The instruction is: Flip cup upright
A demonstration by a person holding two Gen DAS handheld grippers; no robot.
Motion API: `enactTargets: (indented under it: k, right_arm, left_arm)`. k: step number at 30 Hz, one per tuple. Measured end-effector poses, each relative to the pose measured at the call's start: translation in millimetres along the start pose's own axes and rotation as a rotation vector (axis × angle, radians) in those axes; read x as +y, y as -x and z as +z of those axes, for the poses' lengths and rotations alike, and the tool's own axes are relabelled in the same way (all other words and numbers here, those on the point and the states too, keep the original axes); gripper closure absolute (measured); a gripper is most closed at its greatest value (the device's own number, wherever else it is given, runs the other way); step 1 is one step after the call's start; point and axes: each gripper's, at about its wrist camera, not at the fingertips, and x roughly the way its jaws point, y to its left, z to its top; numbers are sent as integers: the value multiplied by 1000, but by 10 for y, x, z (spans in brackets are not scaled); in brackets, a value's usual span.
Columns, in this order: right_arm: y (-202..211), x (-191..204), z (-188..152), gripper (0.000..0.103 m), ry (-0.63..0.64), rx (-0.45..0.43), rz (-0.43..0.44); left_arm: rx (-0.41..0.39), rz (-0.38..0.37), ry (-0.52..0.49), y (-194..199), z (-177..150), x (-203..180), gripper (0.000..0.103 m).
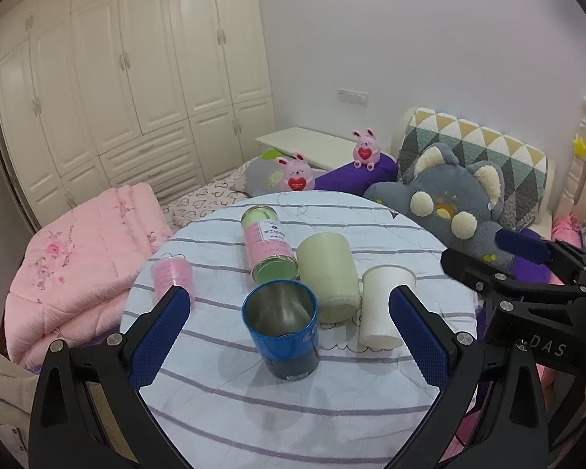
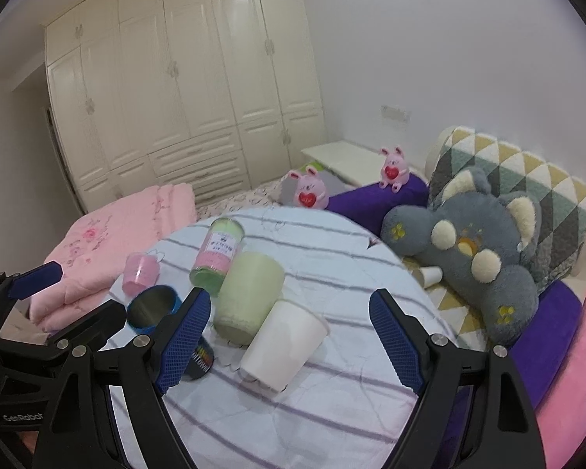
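Left wrist view: the left tool (image 1: 289, 314) is spread wide, holding nothing, around the upright blue cup (image 1: 283, 328). Beside it the right tool (image 2: 289, 328), equally spread, frames the white cup (image 2: 283, 346) lying tipped on the striped surface (image 2: 332, 410).

The blue cup (image 1: 283, 328) had a glossy painted outside and a dull, brushed metal inside. The white cup (image 2: 283, 346) looked like matt paper, the pale green cup (image 1: 328, 275) like matt, smooth plastic with a slightly rough rim. The pink cup (image 2: 140, 272) was translucent plastic. Wrinkled striped cloth (image 1: 293, 422) covered the bench. The gripper fingers (image 1: 158, 342) carried blue pads with a rough, dimpled texture on matt black plastic frames. The grey toy (image 2: 484, 246) was soft plush.
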Motion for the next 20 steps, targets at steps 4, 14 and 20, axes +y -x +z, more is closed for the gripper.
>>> enactTargets:
  k: [4,14,20]
  right_arm:
    - [-50,9,-34,18,-23,78,89]
    - [45,109,-88,18,4,86,83]
    - [118,112,-74,18,11,71,64]
  left_arm:
    - [-8,17,-18,129,-51,23,0]
    - [-17,17,-2,203,-105,62,0]
    - [-46,29,-4,245,-110,50,0]
